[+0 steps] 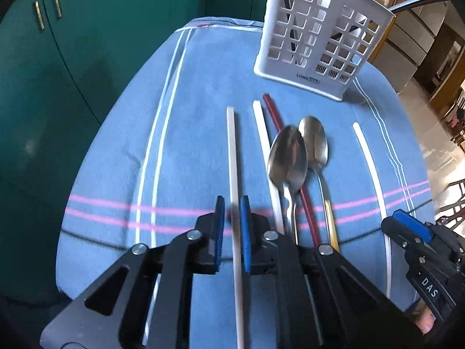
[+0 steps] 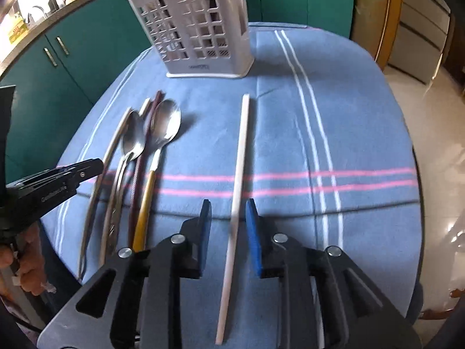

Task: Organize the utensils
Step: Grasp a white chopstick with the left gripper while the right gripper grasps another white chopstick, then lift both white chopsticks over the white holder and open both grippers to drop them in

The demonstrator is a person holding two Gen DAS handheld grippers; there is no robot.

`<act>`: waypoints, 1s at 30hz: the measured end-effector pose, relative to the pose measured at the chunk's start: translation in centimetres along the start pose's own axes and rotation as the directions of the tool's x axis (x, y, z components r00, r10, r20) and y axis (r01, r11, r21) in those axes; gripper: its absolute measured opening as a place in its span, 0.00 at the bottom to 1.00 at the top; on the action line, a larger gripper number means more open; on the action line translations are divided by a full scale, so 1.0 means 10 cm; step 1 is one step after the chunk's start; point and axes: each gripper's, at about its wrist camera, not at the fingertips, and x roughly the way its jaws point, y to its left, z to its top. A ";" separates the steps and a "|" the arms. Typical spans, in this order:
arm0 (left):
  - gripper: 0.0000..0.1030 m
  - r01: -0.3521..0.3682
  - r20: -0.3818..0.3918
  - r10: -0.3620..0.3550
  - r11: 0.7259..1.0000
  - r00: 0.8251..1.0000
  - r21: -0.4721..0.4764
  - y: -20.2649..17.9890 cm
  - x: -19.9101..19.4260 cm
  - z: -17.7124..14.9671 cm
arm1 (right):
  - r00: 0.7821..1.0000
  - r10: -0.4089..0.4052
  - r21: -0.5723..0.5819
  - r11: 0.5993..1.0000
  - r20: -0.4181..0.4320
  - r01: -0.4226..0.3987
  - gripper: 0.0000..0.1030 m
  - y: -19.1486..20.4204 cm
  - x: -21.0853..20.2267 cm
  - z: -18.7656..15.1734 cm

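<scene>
A white slotted utensil holder (image 1: 316, 37) stands at the far side of the blue cloth; it also shows in the right wrist view (image 2: 200, 35). My left gripper (image 1: 232, 206) is open, its blue pads on either side of a white chopstick (image 1: 232, 151) lying on the cloth. Right of it lie another white chopstick (image 1: 263, 136), a dark red chopstick (image 1: 274, 116) and two steel spoons (image 1: 287, 157) (image 1: 315, 142). My right gripper (image 2: 228, 212) is open around a separate white chopstick (image 2: 239, 157), which also shows in the left wrist view (image 1: 370, 163).
The table carries a blue cloth (image 2: 290, 116) with white and pink stripes. Green cabinets (image 1: 72, 58) stand behind and to the left. The table edge drops to a tiled floor (image 2: 436, 145) on the right. One spoon has a yellow handle (image 2: 144, 203).
</scene>
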 end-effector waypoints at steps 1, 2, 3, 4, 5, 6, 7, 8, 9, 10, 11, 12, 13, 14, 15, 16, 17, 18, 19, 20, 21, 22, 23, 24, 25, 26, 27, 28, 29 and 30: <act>0.11 -0.005 0.001 0.005 1.000 1.000 0.002 -0.02 0.02 0.04 | 1.000 -0.011 -0.002 1.000 0.003 0.011 0.24 -0.01 0.04 0.04; 0.11 -0.010 0.001 0.010 1.000 1.000 0.006 -0.03 0.04 0.08 | 1.000 -0.023 -0.001 1.000 0.000 0.023 0.24 -0.02 0.07 0.09; 0.11 -0.008 0.002 0.008 1.000 1.000 0.009 -0.04 0.07 0.11 | 1.000 -0.027 -0.003 1.000 -0.001 0.027 0.24 -0.03 0.10 0.12; 0.11 -0.009 0.001 0.009 1.000 1.000 0.010 -0.04 0.09 0.13 | 1.000 -0.031 -0.009 0.999 -0.003 0.031 0.24 -0.02 0.14 0.17; 0.11 -0.012 0.001 0.012 1.000 1.000 0.011 -0.05 0.11 0.17 | 0.999 -0.036 -0.014 0.999 -0.006 0.036 0.24 -0.02 0.17 0.20; 0.11 -0.014 0.002 0.014 1.000 1.000 0.016 -0.06 0.13 0.20 | 0.999 -0.038 -0.021 0.999 -0.007 0.038 0.24 -0.03 0.20 0.24; 0.11 -0.017 0.000 0.017 1.000 1.000 0.017 -0.06 0.16 0.24 | 0.999 -0.043 -0.032 0.999 -0.009 0.042 0.24 -0.01 0.23 0.29; 0.11 -0.020 -0.001 0.020 1.000 1.000 0.018 -0.07 0.18 0.26 | 0.999 -0.049 -0.036 0.998 -0.012 0.048 0.24 -0.01 0.27 0.31; 0.12 -0.022 -0.002 0.022 1.000 1.000 0.020 -0.07 0.20 0.28 | 0.998 -0.060 -0.042 0.997 -0.019 0.059 0.24 0.00 0.32 0.36; 0.13 -0.028 -0.002 0.028 0.999 1.000 0.025 -0.08 0.22 0.31 | 0.998 -0.066 -0.049 0.997 -0.014 0.065 0.24 0.02 0.34 0.39; 0.13 -0.031 0.002 0.031 0.999 1.000 0.030 -0.08 0.24 0.33 | 0.997 -0.073 -0.054 0.996 -0.014 0.072 0.24 0.03 0.37 0.43; 0.14 -0.033 0.003 0.033 0.999 0.999 0.032 -0.07 0.25 0.35 | 0.997 -0.081 -0.061 0.995 -0.016 0.080 0.24 0.05 0.40 0.48; 0.14 -0.033 0.003 0.033 0.999 0.999 0.036 -0.07 0.27 0.38 | 0.996 -0.085 -0.065 0.994 -0.017 0.084 0.24 0.05 0.43 0.51; 0.14 -0.034 0.004 0.034 0.999 0.999 0.039 -0.08 0.27 0.39 | 0.995 -0.094 -0.073 0.993 -0.018 0.092 0.24 0.07 0.45 0.55; 0.14 -0.038 0.004 0.038 0.998 0.999 0.047 -0.08 0.28 0.42 | 0.995 -0.099 -0.077 0.992 -0.018 0.098 0.24 0.07 0.48 0.58; 0.14 -0.043 0.004 0.043 0.998 0.999 0.054 -0.09 0.30 0.45 | 0.994 -0.104 -0.082 0.991 -0.020 0.102 0.24 0.08 0.51 0.62; 0.14 -0.047 0.002 0.047 0.997 0.999 0.061 -0.10 0.32 0.48 | 0.994 -0.106 -0.084 0.991 -0.021 0.104 0.24 0.07 0.53 0.65; 0.14 -0.051 -0.001 0.051 0.996 0.999 0.069 -0.10 0.34 0.51 | 0.994 -0.109 -0.087 0.990 -0.024 0.107 0.24 0.07 0.56 0.69; 0.14 -0.056 -0.003 0.057 0.996 0.998 0.075 -0.11 0.36 0.54 | 0.993 -0.113 -0.089 0.990 -0.026 0.111 0.24 0.07 0.59 0.73; 0.14 -0.061 -0.006 0.061 0.995 0.998 0.080 -0.12 0.37 0.56 | 0.993 -0.115 -0.091 0.990 -0.031 0.112 0.24 0.06 0.61 0.76; 0.14 -0.066 -0.008 0.067 0.994 0.998 0.087 -0.13 0.38 0.59 | 0.993 -0.113 -0.093 0.990 -0.034 0.109 0.24 0.06 0.62 0.78; 0.14 -0.069 -0.009 0.070 0.994 0.998 0.091 -0.15 0.39 0.60 | 0.994 -0.106 -0.092 0.991 -0.039 0.102 0.24 0.05 0.64 0.81; 0.14 -0.072 -0.008 0.073 0.993 0.997 0.095 -0.16 0.40 0.62 | 0.994 -0.099 -0.091 0.991 -0.043 0.095 0.24 0.03 0.66 0.83; 0.14 -0.072 -0.006 0.073 0.993 0.997 0.097 -0.17 0.41 0.62 | 0.995 -0.091 -0.092 0.992 -0.044 0.087 0.20 0.03 0.66 0.84; 0.14 -0.069 -0.005 0.070 0.993 0.998 0.097 -0.17 0.41 0.63 | 0.996 -0.078 -0.090 0.993 -0.045 0.074 0.09 0.01 0.67 0.85; 0.11 -0.067 -0.004 0.067 0.993 0.998 0.097 -0.17 0.41 0.64 | 0.996 -0.070 -0.087 0.994 -0.046 0.066 0.07 0.00 0.67 0.86; 0.07 -0.065 -0.002 0.065 0.993 0.998 0.097 -0.17 0.41 0.63 | 0.997 -0.065 -0.083 0.995 -0.045 0.061 0.07 -0.03 0.68 0.88; 0.07 -0.058 -0.003 0.059 0.994 0.998 0.088 -0.16 0.40 0.64 | 0.998 -0.053 -0.077 0.996 -0.044 0.049 0.06 -0.05 0.67 0.88; 0.06 -0.052 -0.005 0.052 0.995 0.999 0.082 -0.15 0.41 0.64 | 0.998 -0.046 -0.075 0.996 -0.045 0.042 0.06 -0.07 0.66 0.88; 0.06 -0.043 -0.003 0.044 0.996 0.999 0.074 -0.15 0.37 0.64 | 0.998 -0.043 -0.073 0.997 -0.042 0.040 0.06 -0.08 0.63 0.86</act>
